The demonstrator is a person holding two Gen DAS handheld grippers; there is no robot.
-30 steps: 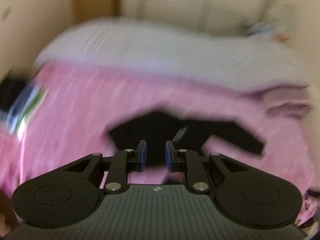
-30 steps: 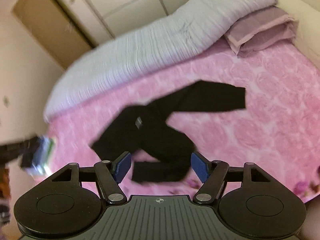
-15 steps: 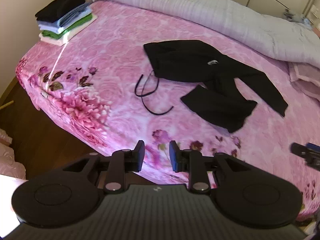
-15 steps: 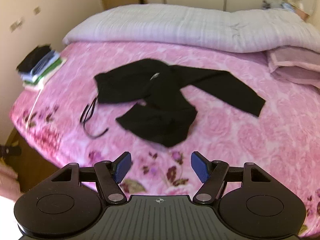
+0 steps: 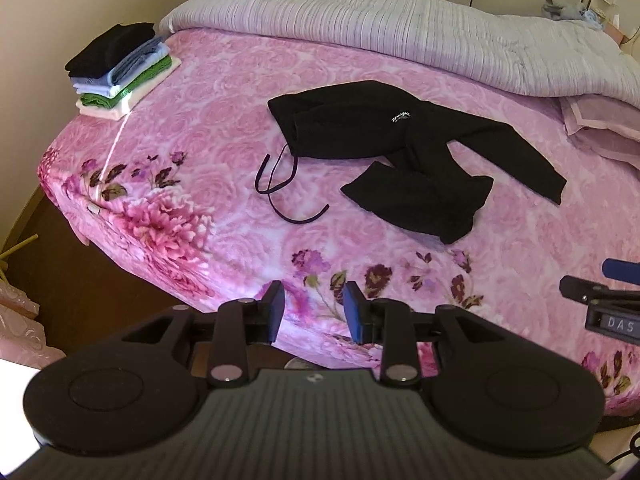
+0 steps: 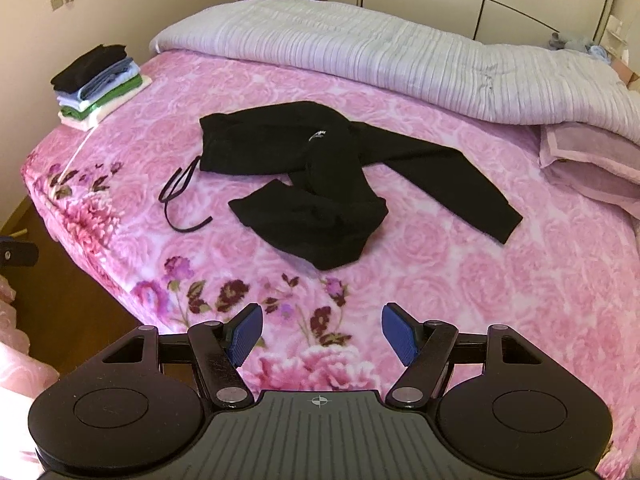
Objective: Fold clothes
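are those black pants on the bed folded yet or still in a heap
Not folded: the black pants lie crumpled on the pink bedspread, one leg stretched out, the other bunched, drawstring trailing loose.

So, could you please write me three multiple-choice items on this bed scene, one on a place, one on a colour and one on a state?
1. Where is the stack of folded clothes?
A. at the bed's far left corner
B. on the grey quilt
C. on the floor

2. What colour is the unfolded garment?
A. green
B. black
C. white

3. How does the right claw stand?
A. shut on the garment
B. shut and empty
C. open and empty

Answers: 1 A, the stack sits on the pink blanket by that corner; 2 B, it lies dark and crumpled mid-bed; 3 C, its blue pads stand apart over bare blanket.
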